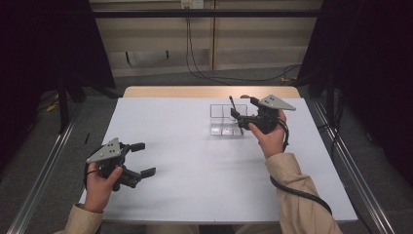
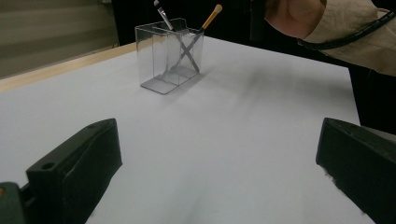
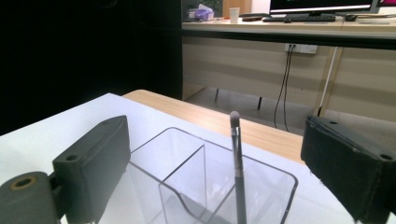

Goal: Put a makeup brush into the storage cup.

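At upper right, the open right tongs (image 1: 242, 118) are releasing a grey brush (image 1: 235, 113) into the clear organizer (image 1: 220, 120); next, withdrawing cleanly; left tongs (image 1: 142, 159) are idling open.

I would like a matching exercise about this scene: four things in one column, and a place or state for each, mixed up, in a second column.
Things:
1. clear plastic organizer box
2. grey-handled brush
3. left gripper
4. right gripper

Places or states:
A. stands leaning inside a compartment, between open jaws that do not press on it
B. held low over the near left part of the white table, jaws open, nothing between them
C. stands on the far half of the table
D. held at the box, jaws wide open

Pairs: 1-C, 2-A, 3-B, 4-D
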